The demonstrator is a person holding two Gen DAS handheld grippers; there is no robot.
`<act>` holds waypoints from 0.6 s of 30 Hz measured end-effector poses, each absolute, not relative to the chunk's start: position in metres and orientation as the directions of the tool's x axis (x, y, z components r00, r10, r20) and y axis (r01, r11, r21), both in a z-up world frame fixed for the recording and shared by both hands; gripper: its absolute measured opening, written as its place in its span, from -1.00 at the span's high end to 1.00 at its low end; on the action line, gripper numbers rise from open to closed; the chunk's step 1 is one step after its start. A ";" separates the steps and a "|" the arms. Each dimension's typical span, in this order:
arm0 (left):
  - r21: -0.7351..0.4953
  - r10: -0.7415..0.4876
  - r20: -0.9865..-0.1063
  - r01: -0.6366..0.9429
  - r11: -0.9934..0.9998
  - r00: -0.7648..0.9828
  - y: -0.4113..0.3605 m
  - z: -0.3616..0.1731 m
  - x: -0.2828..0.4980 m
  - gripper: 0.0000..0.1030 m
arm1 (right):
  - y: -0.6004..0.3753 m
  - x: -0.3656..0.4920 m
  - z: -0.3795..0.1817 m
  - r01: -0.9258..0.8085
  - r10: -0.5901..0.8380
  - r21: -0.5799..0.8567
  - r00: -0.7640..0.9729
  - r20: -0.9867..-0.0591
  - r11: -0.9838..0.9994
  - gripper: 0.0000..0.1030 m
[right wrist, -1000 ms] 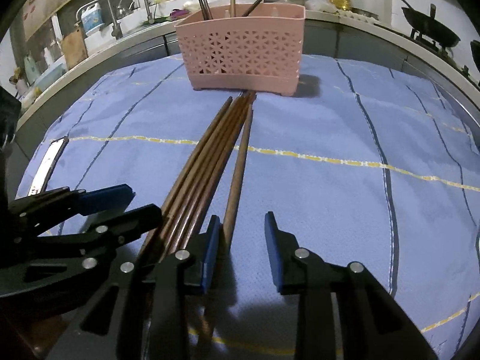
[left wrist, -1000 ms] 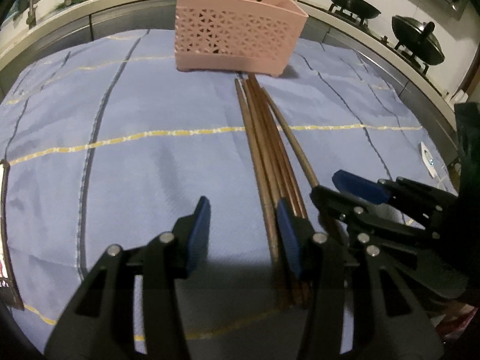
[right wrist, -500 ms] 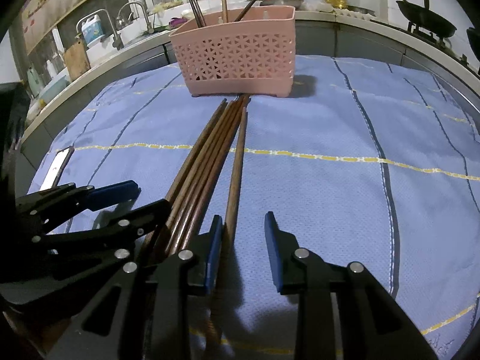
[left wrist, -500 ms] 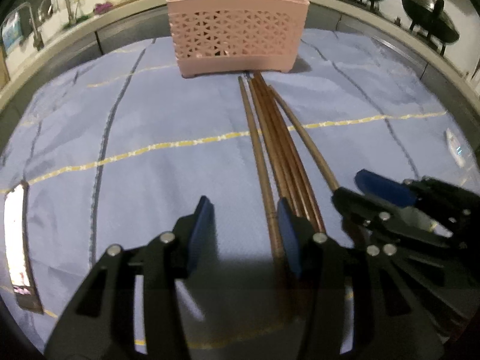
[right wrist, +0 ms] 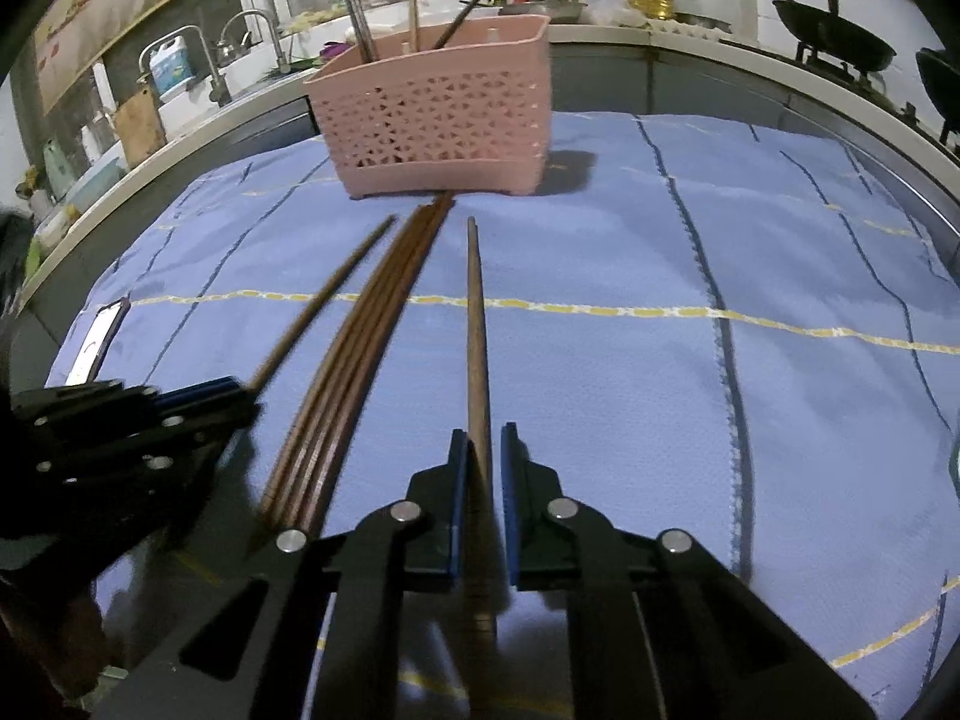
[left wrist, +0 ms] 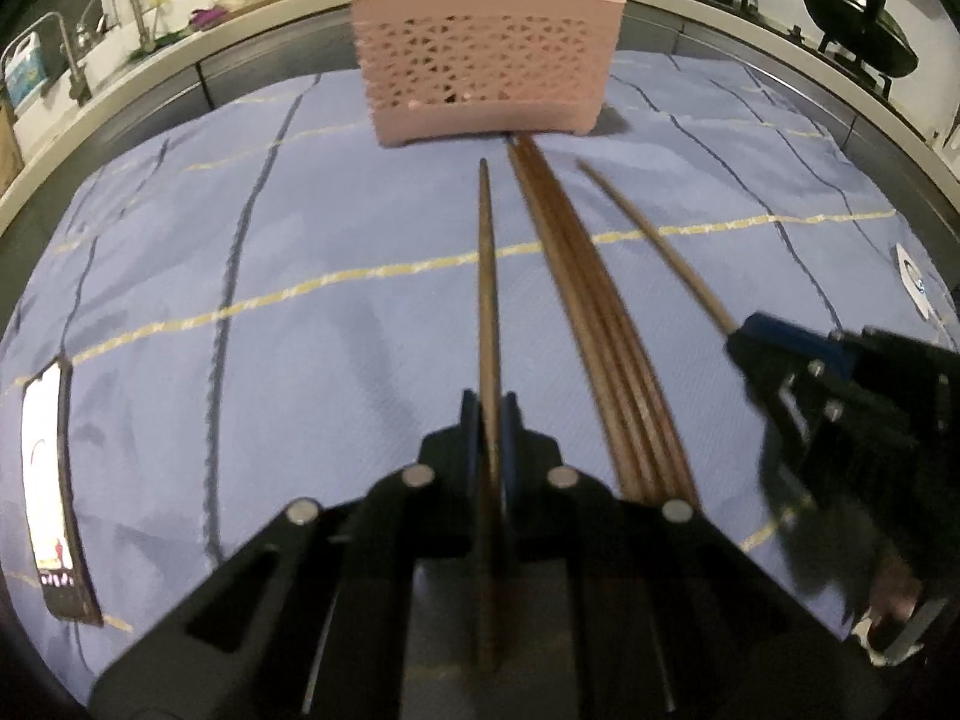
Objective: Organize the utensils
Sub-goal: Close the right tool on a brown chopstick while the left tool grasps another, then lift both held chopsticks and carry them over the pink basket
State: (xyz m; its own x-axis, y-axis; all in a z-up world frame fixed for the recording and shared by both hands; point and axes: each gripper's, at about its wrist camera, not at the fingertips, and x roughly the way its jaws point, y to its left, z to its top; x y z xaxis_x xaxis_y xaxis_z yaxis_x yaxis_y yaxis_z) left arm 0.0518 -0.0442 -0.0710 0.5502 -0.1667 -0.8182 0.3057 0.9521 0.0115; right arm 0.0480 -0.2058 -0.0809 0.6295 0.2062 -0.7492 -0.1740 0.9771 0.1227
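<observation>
Several brown wooden chopsticks (left wrist: 591,324) lie in a bundle on the blue cloth, pointing at a pink perforated utensil basket (left wrist: 486,66) at the back. My left gripper (left wrist: 489,414) is shut on one chopstick (left wrist: 487,276), held apart to the left of the bundle. My right gripper (right wrist: 480,450) is shut on another chopstick (right wrist: 475,324), held apart to the right of the bundle (right wrist: 366,354). The basket (right wrist: 444,120) holds a few utensils standing upright. Each gripper shows in the other's view, the right (left wrist: 744,339) and the left (right wrist: 240,390).
A phone (left wrist: 51,492) lies on the cloth's left edge, also in the right wrist view (right wrist: 96,342). Woks (left wrist: 858,18) sit on a stove at the back right. A sink with taps (right wrist: 240,54) is at the back left. A white tag (left wrist: 915,279) lies at the cloth's right edge.
Both grippers were open over the bundle; each has shut on one outer chopstick and drawn it sideways away from the bundle, left one leftward, right one rightward.
</observation>
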 end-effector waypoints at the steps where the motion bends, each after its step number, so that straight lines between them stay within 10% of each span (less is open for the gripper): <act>1: 0.007 -0.171 -0.819 0.308 0.951 0.547 -0.041 -0.071 0.049 0.86 | -0.207 0.047 -0.081 -0.172 0.204 0.123 0.626 -0.753 0.977 0.79; 18: 0.007 -0.188 -0.840 0.356 0.935 0.509 -0.053 -0.066 0.128 0.55 | -0.195 0.127 -0.070 -0.228 0.242 0.134 0.555 -0.796 0.964 0.75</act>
State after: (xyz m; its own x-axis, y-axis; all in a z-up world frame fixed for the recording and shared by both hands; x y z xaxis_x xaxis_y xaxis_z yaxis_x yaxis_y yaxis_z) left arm 0.1276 -0.0534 -0.0656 0.5090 -0.1879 -0.8400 0.3557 0.9346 0.0065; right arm 0.1265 -0.1945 -0.0702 0.5553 0.2423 -0.7956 -0.2285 0.9643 0.1341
